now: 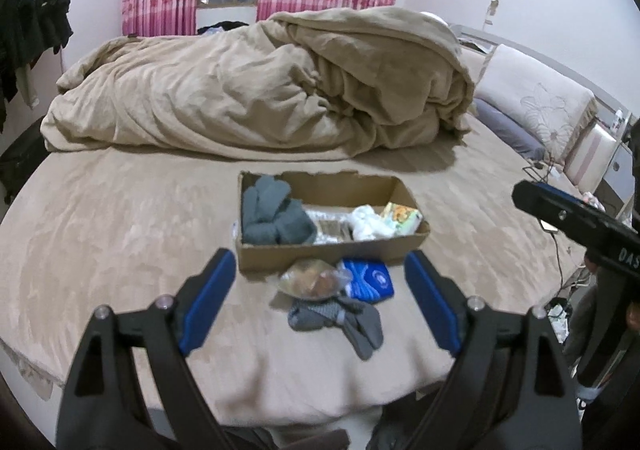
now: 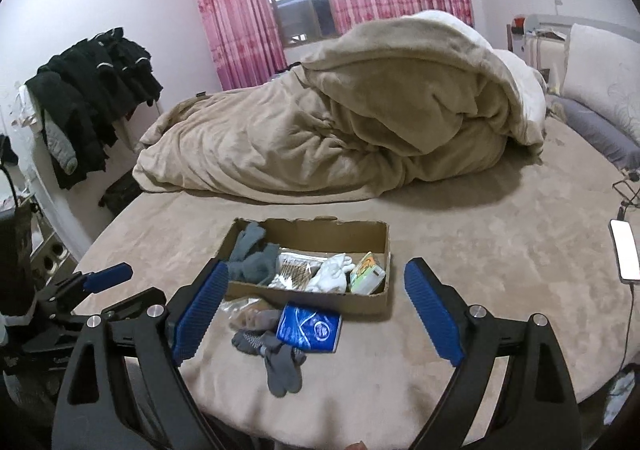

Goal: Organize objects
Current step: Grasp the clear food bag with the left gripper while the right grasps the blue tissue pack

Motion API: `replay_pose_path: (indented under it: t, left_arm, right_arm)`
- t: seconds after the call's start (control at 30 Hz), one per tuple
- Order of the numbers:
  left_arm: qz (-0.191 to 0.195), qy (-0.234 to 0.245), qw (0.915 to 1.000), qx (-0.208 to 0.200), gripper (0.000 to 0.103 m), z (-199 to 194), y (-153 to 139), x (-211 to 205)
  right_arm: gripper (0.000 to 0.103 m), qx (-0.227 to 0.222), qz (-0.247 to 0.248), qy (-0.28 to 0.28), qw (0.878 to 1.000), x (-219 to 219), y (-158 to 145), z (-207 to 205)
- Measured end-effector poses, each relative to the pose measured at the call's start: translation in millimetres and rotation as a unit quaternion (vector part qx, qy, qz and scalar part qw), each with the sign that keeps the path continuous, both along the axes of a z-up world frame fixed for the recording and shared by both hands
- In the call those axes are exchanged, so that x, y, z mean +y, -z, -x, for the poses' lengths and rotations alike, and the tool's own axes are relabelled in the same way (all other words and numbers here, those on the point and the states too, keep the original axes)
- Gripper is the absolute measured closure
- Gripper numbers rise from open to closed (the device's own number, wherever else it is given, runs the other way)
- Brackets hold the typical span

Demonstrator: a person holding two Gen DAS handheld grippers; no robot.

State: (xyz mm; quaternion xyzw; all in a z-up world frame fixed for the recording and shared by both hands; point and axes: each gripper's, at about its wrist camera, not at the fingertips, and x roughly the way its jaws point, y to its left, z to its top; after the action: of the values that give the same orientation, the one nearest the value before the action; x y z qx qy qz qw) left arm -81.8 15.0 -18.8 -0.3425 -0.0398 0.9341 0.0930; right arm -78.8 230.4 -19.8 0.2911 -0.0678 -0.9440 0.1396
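Observation:
A cardboard box (image 1: 320,252) (image 2: 372,300) sits on the bed, holding dark grey gloves (image 1: 272,209) (image 2: 252,262), a clear packet (image 2: 292,270), a white cloth (image 1: 368,223) (image 2: 332,274) and a small colourful pack (image 1: 402,215) (image 2: 368,270). In front of the box lie a clear bag of brownish items (image 1: 310,278) (image 2: 250,314), a blue packet (image 1: 370,280) (image 2: 310,328) and grey socks (image 1: 340,320) (image 2: 276,358). My left gripper (image 1: 320,302) is open and empty above these loose items. My right gripper (image 2: 316,314) is open and empty over them too.
A rumpled beige duvet (image 1: 260,89) (image 2: 340,121) covers the far half of the bed. Pillows (image 1: 532,101) lie at the right. A phone on a cable (image 2: 624,250) lies at the bed's right edge. Dark clothes (image 2: 88,97) hang at the left.

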Motion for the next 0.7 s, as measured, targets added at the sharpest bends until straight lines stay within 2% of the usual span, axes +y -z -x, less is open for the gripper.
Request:
replay_pose_path:
  t: [0.1, 0.2, 0.3, 0.7]
  left_arm:
    - [0.000, -0.006, 1.0000, 0.005, 0.015, -10.8, 1.2, -2.0]
    - [-0.023, -0.016, 0.9995, 0.013, 0.015, -19.0, 3.6, -7.1]
    - [-0.021, -0.016, 0.9995, 0.018, 0.015, -27.7, 8.9, -6.0]
    - [-0.015, -0.011, 0.9995, -0.027, 0.015, -12.9, 56.3, -1.8]
  right_arm:
    - [0.011, -0.002, -0.005, -0.007, 1.000, -1.4, 2.2, -11.3]
    - [0.011, 0.002, -0.013, -0.008, 1.000, -3.2, 8.6, -21.1]
    - [0.011, -0.006, -0.008, -0.008, 1.000, -3.5, 15.3, -23.0]
    - [0.011, -0.049, -0.016, -0.026, 0.998, -18.9, 53.3, 0.0]
